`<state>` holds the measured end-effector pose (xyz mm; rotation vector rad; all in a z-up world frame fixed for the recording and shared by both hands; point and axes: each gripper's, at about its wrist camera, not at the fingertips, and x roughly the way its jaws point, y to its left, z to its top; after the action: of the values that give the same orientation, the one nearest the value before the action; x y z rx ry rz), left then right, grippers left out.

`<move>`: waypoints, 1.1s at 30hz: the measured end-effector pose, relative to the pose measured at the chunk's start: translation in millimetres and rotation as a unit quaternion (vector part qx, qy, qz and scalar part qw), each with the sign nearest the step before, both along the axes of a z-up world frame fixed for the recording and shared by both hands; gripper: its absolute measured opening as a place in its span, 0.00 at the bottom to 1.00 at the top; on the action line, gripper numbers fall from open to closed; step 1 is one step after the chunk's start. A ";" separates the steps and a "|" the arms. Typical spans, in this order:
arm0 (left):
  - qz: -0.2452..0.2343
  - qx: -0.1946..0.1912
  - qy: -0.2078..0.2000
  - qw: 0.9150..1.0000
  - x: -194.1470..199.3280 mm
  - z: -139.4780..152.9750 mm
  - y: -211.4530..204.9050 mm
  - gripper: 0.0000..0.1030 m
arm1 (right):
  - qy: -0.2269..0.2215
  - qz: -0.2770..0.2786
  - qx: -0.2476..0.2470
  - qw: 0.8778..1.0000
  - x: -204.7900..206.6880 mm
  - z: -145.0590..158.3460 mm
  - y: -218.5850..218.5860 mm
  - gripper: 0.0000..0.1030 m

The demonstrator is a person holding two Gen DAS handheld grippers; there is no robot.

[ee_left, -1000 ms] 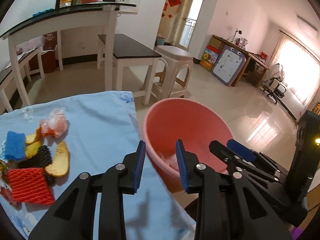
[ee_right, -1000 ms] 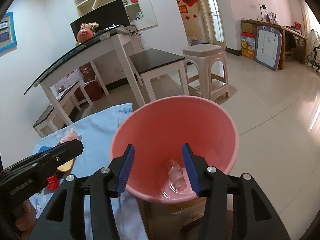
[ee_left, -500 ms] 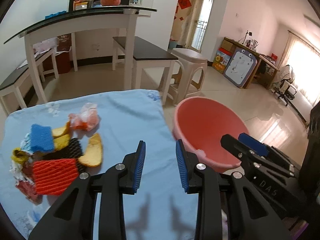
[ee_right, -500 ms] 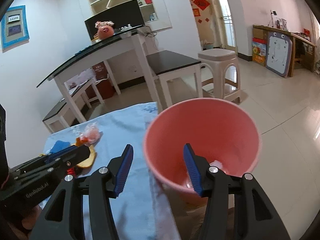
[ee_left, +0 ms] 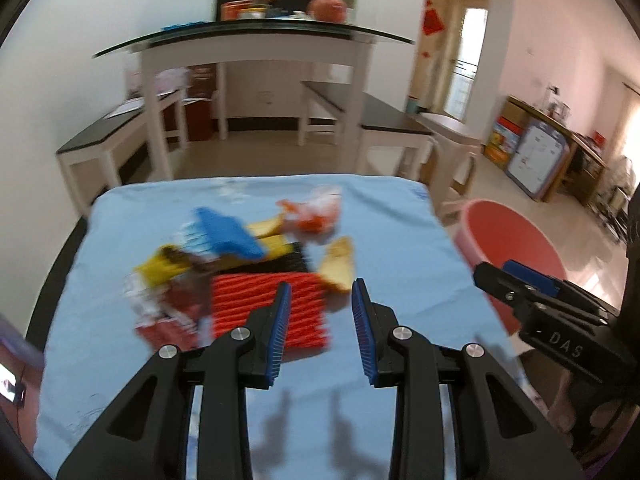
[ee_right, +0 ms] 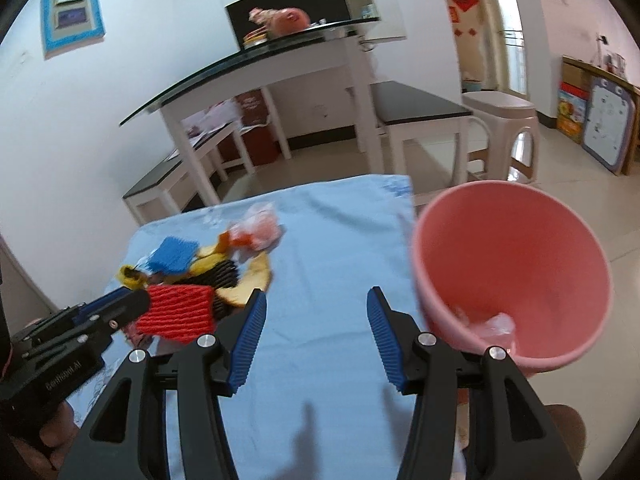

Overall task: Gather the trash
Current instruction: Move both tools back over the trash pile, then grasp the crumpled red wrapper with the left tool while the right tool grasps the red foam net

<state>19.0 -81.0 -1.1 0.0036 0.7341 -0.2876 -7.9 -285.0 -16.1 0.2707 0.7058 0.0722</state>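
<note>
A pile of trash lies on the blue cloth [ee_left: 380,232]: a red foam net [ee_left: 256,304] [ee_right: 176,314], a blue foam piece [ee_left: 228,236] [ee_right: 174,256], a black net [ee_left: 276,266], yellow peel [ee_left: 338,270] [ee_right: 250,280] and a crumpled clear-and-orange wrapper [ee_left: 320,214] [ee_right: 258,228]. My left gripper [ee_left: 320,336] is open and empty, just short of the red net. My right gripper [ee_right: 314,340] hangs open and empty over bare cloth, right of the pile. The pink bucket [ee_left: 516,240] [ee_right: 512,264] stands past the table's right edge with clear wrappers at its bottom.
Beyond the table stand a white glass-topped desk [ee_left: 256,44], dark-topped benches [ee_left: 372,120] and a plastic stool [ee_right: 500,120]. A hand [ee_right: 48,436] holds the left gripper at the lower left of the right wrist view.
Both grippers have swung left from over the pink bucket to the table. The trash pile has come to the middle of the views and the bucket has slid off to the right.
</note>
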 end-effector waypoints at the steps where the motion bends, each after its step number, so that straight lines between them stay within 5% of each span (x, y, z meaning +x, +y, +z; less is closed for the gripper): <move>1: 0.010 0.000 0.000 1.000 0.0 0.0 8.5 0.31 | 0.002 0.008 -0.002 1.000 2.7 -1.1 7.2 0.50; 15: 0.134 -0.034 0.046 0.989 11.7 -26.8 119.3 0.31 | 0.023 0.061 -0.009 0.998 19.4 -14.4 52.0 0.54; 20: 0.136 -0.066 0.073 0.986 22.2 -35.9 126.9 0.31 | 0.029 0.070 -0.008 0.997 23.0 -19.7 56.6 0.54; 33: 0.141 -0.059 0.090 0.984 42.0 -56.2 121.8 0.31 | 0.040 0.102 0.013 0.994 30.5 -28.2 67.0 0.55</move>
<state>61.0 40.8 -57.3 -0.2397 0.8851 -0.0603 22.6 -218.0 -44.3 0.2273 0.8118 0.2671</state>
